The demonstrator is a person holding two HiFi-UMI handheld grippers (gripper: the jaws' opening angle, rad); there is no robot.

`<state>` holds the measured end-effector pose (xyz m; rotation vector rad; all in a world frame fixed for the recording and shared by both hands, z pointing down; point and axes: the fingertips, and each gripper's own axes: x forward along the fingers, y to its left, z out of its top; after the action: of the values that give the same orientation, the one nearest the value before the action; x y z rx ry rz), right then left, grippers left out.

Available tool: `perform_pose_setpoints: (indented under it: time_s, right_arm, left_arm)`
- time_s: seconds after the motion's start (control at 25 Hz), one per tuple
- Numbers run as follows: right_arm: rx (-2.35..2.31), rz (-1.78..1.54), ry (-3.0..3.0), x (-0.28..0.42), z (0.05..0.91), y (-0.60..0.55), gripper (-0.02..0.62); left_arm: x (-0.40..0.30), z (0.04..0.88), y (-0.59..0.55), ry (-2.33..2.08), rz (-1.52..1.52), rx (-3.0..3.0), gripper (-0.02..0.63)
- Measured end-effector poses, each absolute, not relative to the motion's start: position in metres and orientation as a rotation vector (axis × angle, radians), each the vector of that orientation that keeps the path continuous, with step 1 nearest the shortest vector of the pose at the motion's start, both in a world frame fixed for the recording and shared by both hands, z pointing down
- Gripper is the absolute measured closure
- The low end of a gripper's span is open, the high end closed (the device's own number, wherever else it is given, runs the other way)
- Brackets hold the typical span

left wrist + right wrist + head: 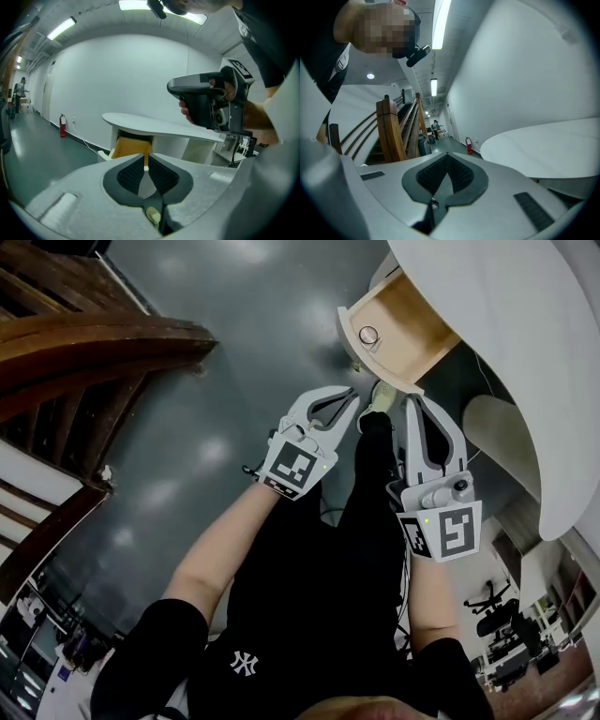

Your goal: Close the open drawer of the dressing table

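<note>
Dressing table (525, 352): white with a curved top, standing ahead and to the right
Drawer (398, 329): pulled well out from under the top, with a pale wood inside and a white front (349, 341); it is just beyond both grippers and untouched
Handling: probably light and rigid, sliding on runners; a flat, steady push should do, since a hard shove might slam it
Where to press: middle of the white front, no grip needed
Left gripper (352, 396): jaws together, nothing between them
Right gripper (412, 401): jaws together, empty
Round thing (368, 335): inside the drawer; fitting or loose item, I can't tell
</note>
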<state>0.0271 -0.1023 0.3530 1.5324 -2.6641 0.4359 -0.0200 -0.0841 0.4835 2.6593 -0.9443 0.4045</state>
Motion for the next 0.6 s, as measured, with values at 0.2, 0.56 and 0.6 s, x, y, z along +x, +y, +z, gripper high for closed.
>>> perform_pose_setpoints:
  time_s: [0.2,0.56,0.6]
  right_arm:
    - [1.500,0.394,-2.650,0.027,0.396,-0.110,0.580]
    - [1.504,0.465,-2.653,0.030,0.457,-0.101,0.580]
    - [1.501,0.472,-2.655,0.029,0.461,-0.099,0.580]
  left_arm:
    - [-0.021,0.544,-0.098,-0.975,0.437,2.634,0.584]
    - [-0.017,0.634,-0.106,-1.005,0.492,2.622,0.494]
    - [-0.015,0.640,-0.106,-1.000,0.502,2.629,0.491]
